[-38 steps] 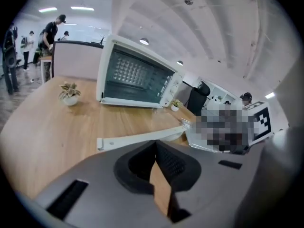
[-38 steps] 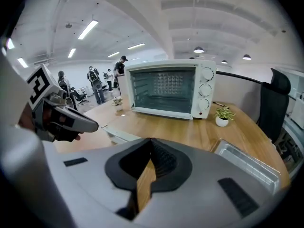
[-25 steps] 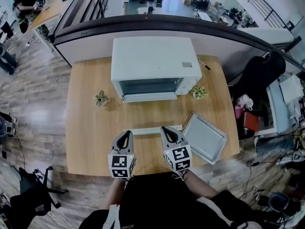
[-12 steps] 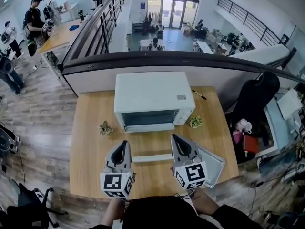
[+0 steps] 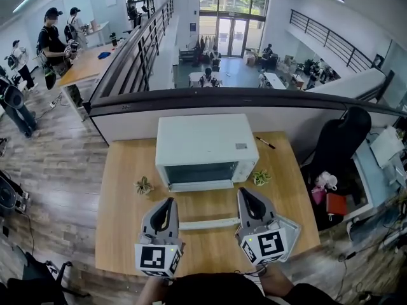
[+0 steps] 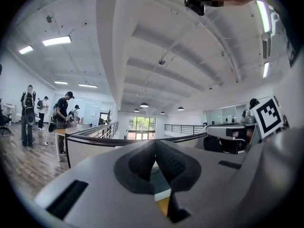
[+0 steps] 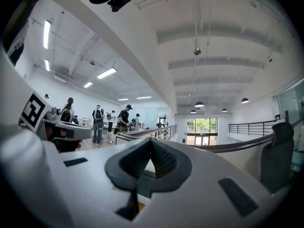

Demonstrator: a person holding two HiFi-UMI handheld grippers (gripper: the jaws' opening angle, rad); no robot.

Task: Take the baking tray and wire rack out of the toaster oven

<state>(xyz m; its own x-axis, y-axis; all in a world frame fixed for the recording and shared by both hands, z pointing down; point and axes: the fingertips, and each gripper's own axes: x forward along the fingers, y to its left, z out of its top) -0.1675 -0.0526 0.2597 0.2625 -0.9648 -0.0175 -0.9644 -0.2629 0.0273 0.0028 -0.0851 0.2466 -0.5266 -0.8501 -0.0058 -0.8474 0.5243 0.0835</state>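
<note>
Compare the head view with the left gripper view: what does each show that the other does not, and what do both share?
Only the head view: the toaster oven in full, the small plants and a pen.
Only the left gripper view: the ceiling lights and the left gripper with its jaws shut, seen close up.
Both: the right gripper, the railing and the people standing at the far desk.

Open-plan office, mezzanine level. Wood-plank floor (image 5: pixel 57 151). Light wooden table (image 5: pixel 124 227) stands against a low white partition (image 5: pixel 127 122) topped by a dark curved rail (image 5: pixel 222 93). Black office chair (image 5: pixel 340 145) at right. Beyond: glass entrance doors (image 5: pixel 229 2), daylit. Strip ceiling lights (image 6: pixel 57 41). People (image 5: pixel 57 40) at a desk, far left.
</note>
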